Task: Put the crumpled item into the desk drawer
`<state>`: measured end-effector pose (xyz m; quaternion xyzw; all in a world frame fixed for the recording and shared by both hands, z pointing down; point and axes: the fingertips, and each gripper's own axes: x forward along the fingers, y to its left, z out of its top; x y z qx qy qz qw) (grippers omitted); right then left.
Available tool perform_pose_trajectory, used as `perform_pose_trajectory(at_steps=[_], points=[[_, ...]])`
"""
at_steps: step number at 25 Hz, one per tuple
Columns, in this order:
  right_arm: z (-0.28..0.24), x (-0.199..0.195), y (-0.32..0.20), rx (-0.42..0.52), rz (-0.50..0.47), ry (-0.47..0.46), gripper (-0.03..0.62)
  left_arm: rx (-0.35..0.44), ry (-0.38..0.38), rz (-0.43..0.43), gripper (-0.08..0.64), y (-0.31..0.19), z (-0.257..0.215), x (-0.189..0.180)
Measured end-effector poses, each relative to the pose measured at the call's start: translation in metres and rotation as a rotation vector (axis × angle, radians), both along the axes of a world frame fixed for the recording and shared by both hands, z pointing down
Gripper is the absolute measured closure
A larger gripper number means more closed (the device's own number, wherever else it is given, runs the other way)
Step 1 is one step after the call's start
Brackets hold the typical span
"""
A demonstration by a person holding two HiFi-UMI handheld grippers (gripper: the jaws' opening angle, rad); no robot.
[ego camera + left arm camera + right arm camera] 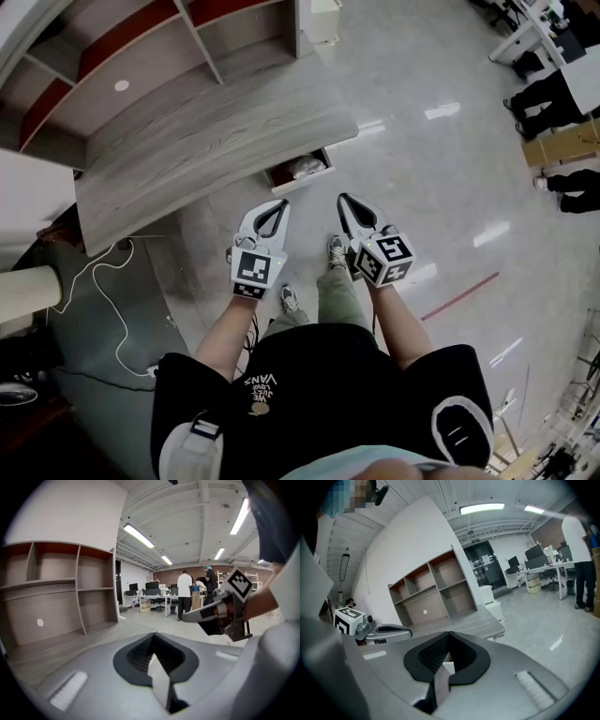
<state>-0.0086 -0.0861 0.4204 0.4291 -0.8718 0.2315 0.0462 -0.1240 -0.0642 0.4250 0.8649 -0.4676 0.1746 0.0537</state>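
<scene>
Above both tools, mid-frame, the crumpled item [307, 167] lay inside the pulled-out drawer [323, 173]. Left tool [284, 202] and right tool [342, 198] had jaws pressed together on nothing, the left seemingly nearer

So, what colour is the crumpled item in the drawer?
The crumpled item is white; see head view.

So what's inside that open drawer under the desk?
A white crumpled item lies in the drawer. The drawer's back part is hidden under the desktop, so anything there cannot be seen.
</scene>
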Motion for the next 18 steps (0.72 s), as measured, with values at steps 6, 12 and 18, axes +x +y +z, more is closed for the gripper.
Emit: perform_pose_trajectory(at_steps=[6,12,18], points=[[-0.021,-0.010,0.030,0.038,-0.031,0.023,0.589,0.019,0.055,-0.024,0.508,0.028,-0.029,-0.011],[-0.041,-0.020,0.054,0.088,-0.047,0.034,0.589,0.047,0.081,-0.032,0.508,0.054,-0.040,-0.024],[-0.054,-0.031,0.080,0.113,-0.076,0.046,0.589,0.054,0.097,-0.024,0.508,0.079,-0.059,-0.029]])
